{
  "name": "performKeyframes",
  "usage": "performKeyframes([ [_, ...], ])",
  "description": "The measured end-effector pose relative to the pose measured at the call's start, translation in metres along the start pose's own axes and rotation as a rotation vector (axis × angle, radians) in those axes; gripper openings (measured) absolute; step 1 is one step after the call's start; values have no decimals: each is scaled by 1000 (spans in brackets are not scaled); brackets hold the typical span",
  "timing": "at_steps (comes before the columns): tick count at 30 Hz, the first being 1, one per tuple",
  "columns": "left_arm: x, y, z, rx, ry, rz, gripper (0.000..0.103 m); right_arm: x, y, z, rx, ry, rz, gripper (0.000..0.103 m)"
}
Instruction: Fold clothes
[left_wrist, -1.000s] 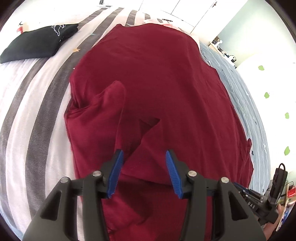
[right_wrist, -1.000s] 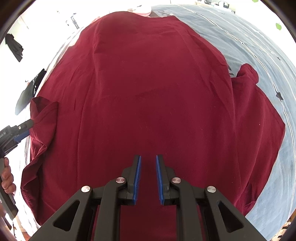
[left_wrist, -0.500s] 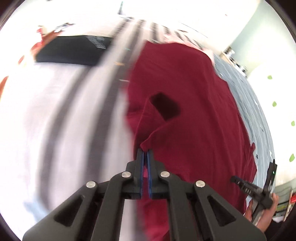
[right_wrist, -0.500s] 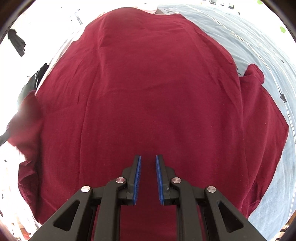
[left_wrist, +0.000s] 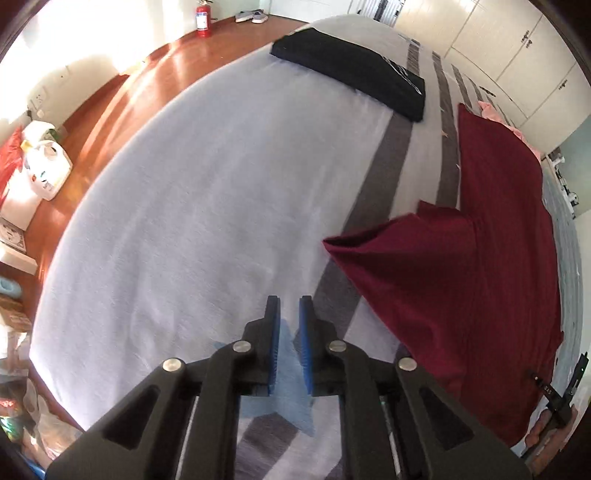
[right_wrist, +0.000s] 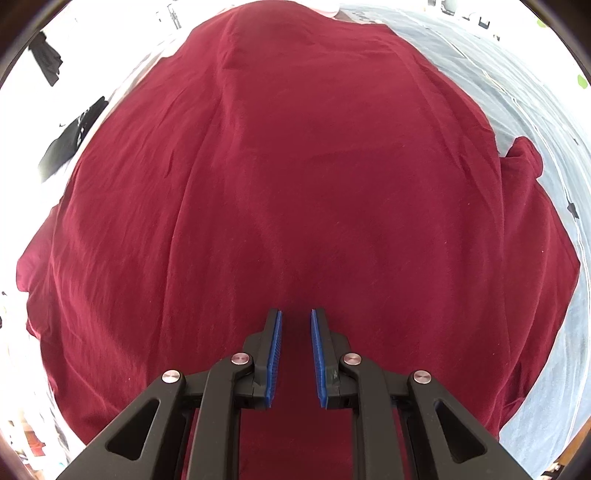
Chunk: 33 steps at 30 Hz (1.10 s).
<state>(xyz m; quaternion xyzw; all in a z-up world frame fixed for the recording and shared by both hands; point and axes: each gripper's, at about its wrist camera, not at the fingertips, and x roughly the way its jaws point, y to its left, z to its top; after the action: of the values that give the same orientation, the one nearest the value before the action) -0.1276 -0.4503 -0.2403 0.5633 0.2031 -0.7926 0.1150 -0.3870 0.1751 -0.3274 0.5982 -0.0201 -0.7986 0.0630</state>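
Red shirt (left_wrist: 480, 266) cut off at right rim of left wrist view; near hem hidden behind gripper body in right wrist view; dark clothing (right_wrist: 70, 144) at upper left there overexposed, too washed out to identify

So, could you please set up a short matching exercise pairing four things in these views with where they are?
Things:
1. maroon shirt
2. black folded garment
3. fire extinguisher
4. left claw

Places:
a. on the wooden floor
b. over bare sheet, nothing between its pads
c. far end of the bed
d. spread under the right claw

Pairs: 1-d, 2-c, 3-a, 4-b
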Motion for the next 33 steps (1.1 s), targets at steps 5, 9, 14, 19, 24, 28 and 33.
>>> performKeyframes([
  [5,28,-40,-16,-13,62,-107,45,-1,4,-3,-5,8,14,15],
  [9,43,-60,-15,-23,73,-113,45,-2,9,-9,-29,21,41,15],
  [14,48,-72,-15,42,64,-33,0,0,15,-15,-56,34,57,15],
  [19,28,-43,-21,4,60,16,0,2,15,-11,-41,37,62,15],
  [24,7,-26,-29,30,41,115,0,5,15,-8,-38,37,68,15],
  [28,-15,-25,-20,39,-11,73,2,5,17,-3,-43,30,65,15],
  [33,-18,-73,19,136,-88,-31,23,2,22,14,-57,-14,60,15],
])
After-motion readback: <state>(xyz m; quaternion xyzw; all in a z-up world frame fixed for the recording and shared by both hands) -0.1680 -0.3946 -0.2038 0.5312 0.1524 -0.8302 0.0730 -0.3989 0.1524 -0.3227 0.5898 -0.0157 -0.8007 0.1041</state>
